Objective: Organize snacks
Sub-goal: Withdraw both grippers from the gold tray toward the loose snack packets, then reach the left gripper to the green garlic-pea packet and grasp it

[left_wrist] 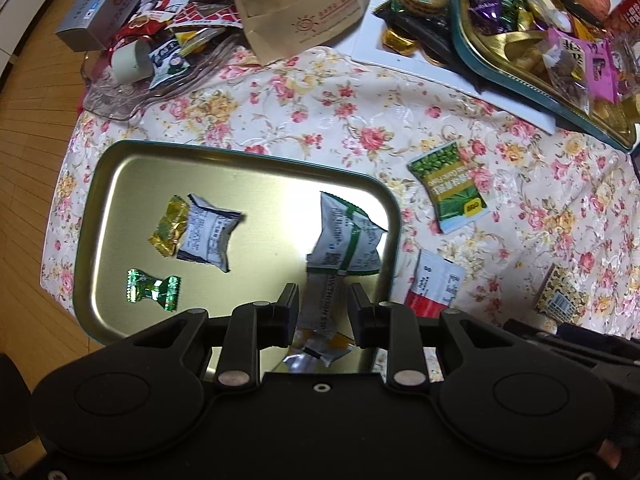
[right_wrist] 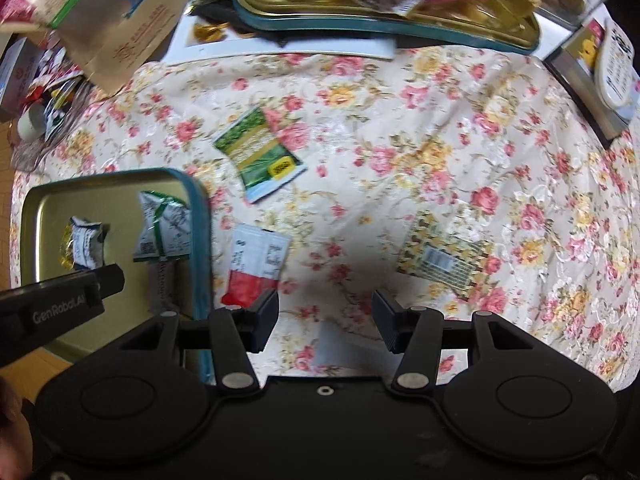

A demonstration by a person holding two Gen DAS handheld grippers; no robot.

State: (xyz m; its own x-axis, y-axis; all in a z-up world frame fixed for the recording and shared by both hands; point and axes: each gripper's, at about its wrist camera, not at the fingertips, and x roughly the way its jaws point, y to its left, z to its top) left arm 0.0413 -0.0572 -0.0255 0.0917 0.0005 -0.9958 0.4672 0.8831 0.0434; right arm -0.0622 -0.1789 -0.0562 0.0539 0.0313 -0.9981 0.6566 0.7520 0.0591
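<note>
A gold tray with a teal rim [left_wrist: 120, 152] [right_wrist: 40, 196] holds a gold candy [left_wrist: 169, 225], a white packet [left_wrist: 208, 236], a green candy [left_wrist: 153, 289], a white-and-green packet [left_wrist: 346, 240] [right_wrist: 162, 228] and a grey stick packet [left_wrist: 320, 308]. My left gripper [left_wrist: 323, 308] hangs open above the stick packet, its pads clear of it. On the floral cloth lie a green packet [left_wrist: 450, 186] [right_wrist: 260, 152], a red-and-white packet [left_wrist: 434, 286] [right_wrist: 256, 264] and a yellow patterned packet [right_wrist: 444, 260]. My right gripper [right_wrist: 326, 320] is open over bare cloth, just right of the red-and-white packet.
A larger tray [left_wrist: 520, 36] heaped with sweets sits on a white board [left_wrist: 368, 40] at the back. A brown paper bag [left_wrist: 304, 4], a glass dish of wrappers [left_wrist: 120, 96] and a grey box [left_wrist: 100, 4] crowd the back left. Wooden floor [left_wrist: 28, 120] lies beyond the left edge.
</note>
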